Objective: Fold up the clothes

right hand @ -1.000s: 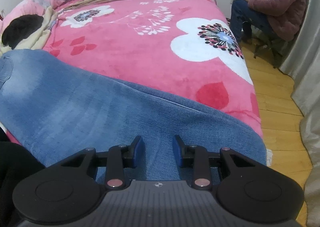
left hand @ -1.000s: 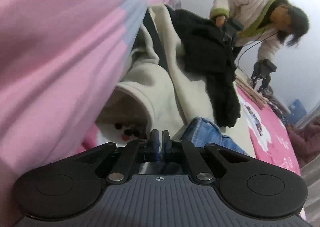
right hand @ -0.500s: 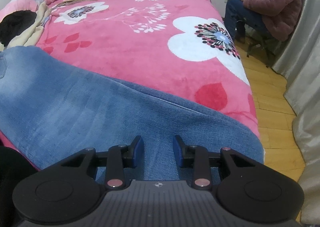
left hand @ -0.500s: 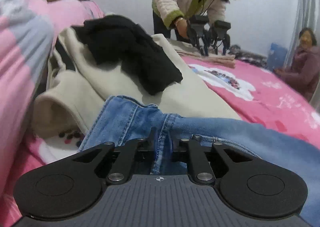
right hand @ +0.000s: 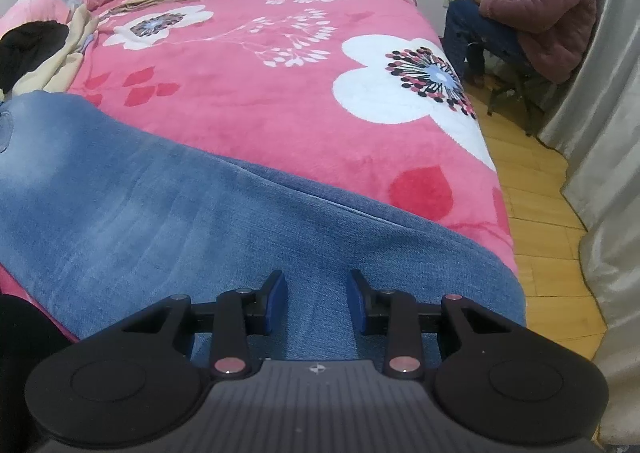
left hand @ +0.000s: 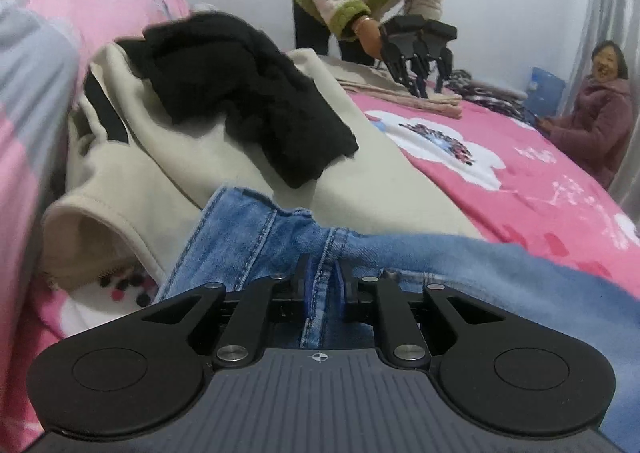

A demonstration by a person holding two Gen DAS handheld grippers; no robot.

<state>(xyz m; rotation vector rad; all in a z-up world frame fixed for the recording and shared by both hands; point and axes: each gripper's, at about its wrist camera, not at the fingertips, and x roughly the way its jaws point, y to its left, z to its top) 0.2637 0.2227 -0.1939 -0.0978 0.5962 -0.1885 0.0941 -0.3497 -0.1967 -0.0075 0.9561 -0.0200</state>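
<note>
Two hand-held grippers on the jeans

Left hand-held gripper (left hand: pixel 321 276), jaws just closing, is clenched on the jeans (left hand: pixel 256 229) at a seam. Right hand-held gripper (right hand: pixel 317 298) sits released over the jeans' leg. Jeans lie across the bed (right hand: pixel 280 93); beyond them, a beige garment (left hand: pixel 240 157) under a black one (left hand: pixel 248 93)

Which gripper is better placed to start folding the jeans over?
Left. The left gripper is shut on the jeans at a seam near the waistband, so it could probably lift right away. The right gripper is open over the leg, gripping nothing.
</note>
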